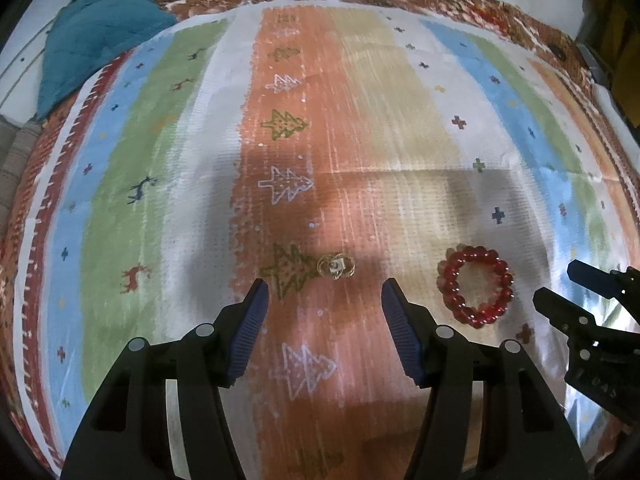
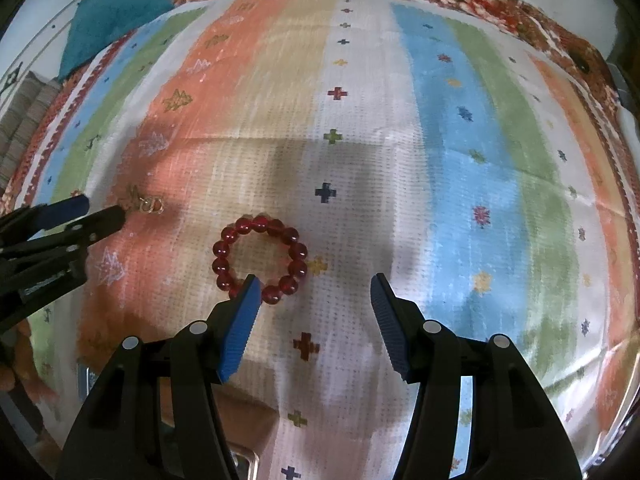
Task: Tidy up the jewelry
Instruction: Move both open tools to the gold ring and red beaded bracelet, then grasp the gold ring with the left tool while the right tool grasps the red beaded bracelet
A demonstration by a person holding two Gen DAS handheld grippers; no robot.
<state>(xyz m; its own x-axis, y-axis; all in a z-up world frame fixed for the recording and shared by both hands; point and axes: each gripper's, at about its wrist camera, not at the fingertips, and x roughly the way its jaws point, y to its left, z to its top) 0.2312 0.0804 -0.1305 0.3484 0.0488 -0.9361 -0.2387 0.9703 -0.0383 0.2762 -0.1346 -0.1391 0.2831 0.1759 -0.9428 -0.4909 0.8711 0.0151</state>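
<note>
Lying on striped cloth (image 1: 360, 120): gold ring (image 1: 336, 266) ahead of left gripper (image 1: 325, 300), red bead bracelet (image 2: 260, 260) beside right gripper (image 2: 312, 294). Both grippers released, empty. Risk: small ring slipping between pads or snagging the weave.

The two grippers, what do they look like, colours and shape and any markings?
Both match. The left gripper and the right gripper each have two black plastic fingers with round silver rivets, tipped by blue ribbed pads. In the left wrist view the right gripper's side bears faint raised lettering, too blurred to read. No cables, sleeves or hands show.
</note>
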